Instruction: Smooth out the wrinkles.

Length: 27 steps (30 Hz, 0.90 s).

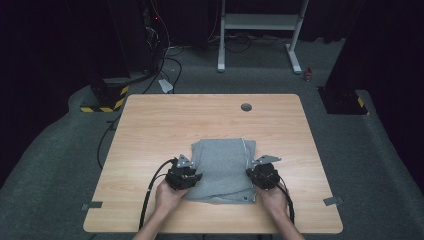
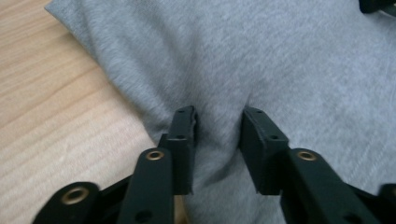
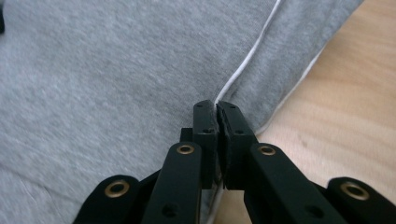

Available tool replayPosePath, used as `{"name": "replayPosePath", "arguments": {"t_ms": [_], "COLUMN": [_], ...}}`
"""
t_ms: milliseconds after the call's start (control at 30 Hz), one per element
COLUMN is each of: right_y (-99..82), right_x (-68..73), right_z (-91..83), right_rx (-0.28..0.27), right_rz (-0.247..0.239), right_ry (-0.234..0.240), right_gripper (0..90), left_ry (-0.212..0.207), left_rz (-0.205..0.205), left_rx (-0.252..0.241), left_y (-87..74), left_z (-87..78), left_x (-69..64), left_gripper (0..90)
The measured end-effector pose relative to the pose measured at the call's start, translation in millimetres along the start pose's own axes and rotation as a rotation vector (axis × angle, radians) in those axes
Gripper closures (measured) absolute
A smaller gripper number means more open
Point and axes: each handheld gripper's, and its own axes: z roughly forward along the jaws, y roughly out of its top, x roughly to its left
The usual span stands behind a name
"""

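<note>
A folded grey garment (image 1: pixel 222 167) lies on the wooden table (image 1: pixel 200 115), near its front edge. My left gripper (image 1: pixel 196 176) is at the garment's left edge. In the left gripper view a raised fold of the grey fabric (image 2: pixel 233 56) fills the gap between the jaws of the left gripper (image 2: pixel 218 116), and the pads press on it. My right gripper (image 1: pixel 250 175) is at the garment's right edge. In the right gripper view the right gripper (image 3: pixel 216 109) is shut on the grey fabric (image 3: pixel 116 70) where a white seam (image 3: pixel 247 56) runs.
A grey grommet (image 1: pixel 245 106) is set in the table's far side. Tape pieces (image 1: pixel 91 205) mark the front corners, left and right (image 1: pixel 332 201). Behind the table stand a white frame (image 1: pixel 260 22) and dark equipment with cables (image 1: pixel 150 45) on the carpet.
</note>
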Motion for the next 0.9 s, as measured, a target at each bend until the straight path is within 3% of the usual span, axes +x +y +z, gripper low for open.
{"name": "replayPosePath", "arguments": {"t_ms": [33,133,167,267,333,400,467,500,533,567,667,700,833,900], "right_y": [-3.4,-5.2,-5.6,-2.5,2.1,9.3,18.3,27.8,27.8,37.1,50.1,54.0,65.9,69.6], "right_x": [-0.4,1.7,2.4,-2.6,-6.4,-9.1,-13.2,-17.4,-17.4,-21.6,-25.2,-26.1,-29.6,-32.5], "right_z": [-3.1,-7.3,-13.1,-20.7,-25.8,-28.5,-26.8,-22.8,-22.8,-16.6,-7.5,-5.1,2.7,9.0], "right_rx": [0.009,0.020,-0.003,-0.051,-0.080,-0.099,-0.099,-0.099,-0.099,-0.109,-0.109,-0.115,-0.137,-0.121], "right_rz": [-0.008,-0.022,-0.014,0.028,0.055,0.057,0.054,0.065,0.065,0.067,0.093,0.094,0.112,0.117], "right_ry": [0.015,0.027,0.034,0.041,0.038,0.032,0.028,0.021,0.021,0.017,0.018,0.014,0.002,-0.001], "right_gripper": [86.2,84.8,76.5,70.7,69.1,68.5,67.5,66.4,66.4,65.9,65.2,65.0,64.1,63.2], "left_ry": [-0.005,-0.023,-0.042,-0.064,-0.051,-0.010,0.013,0.036,0.036,0.058,0.069,0.074,0.092,0.091], "left_rz": [0.022,0.011,-0.001,-0.034,-0.049,-0.062,-0.101,-0.144,-0.144,-0.172,-0.187,-0.218,-0.210,-0.217], "left_rx": [0.015,0.017,-0.012,-0.055,-0.078,-0.090,-0.104,-0.107,-0.107,-0.103,-0.080,-0.081,-0.058,-0.070], "left_y": [-2.5,-4.9,-4.9,-0.3,8.6,18.2,25.3,31.1,31.1,35.9,40.7,42.8,48.7,49.5], "left_z": [-3.5,-7.1,-12.0,-17.5,-21.4,-23.2,-23.4,-20.8,-20.8,-15.2,-6.9,0.9,12.7,15.6], "left_x": [-5.1,-8.1,-5.9,2.5,12.2,22.5,33.3,44.0,44.0,53.4,60.9,67.5,72.8,72.8], "left_gripper": [68.3,67.2,63.5,60.7,59.4,56.0,53.7,51.1,49.7,49.0,46.5,45.9,43.2,42.7]}}
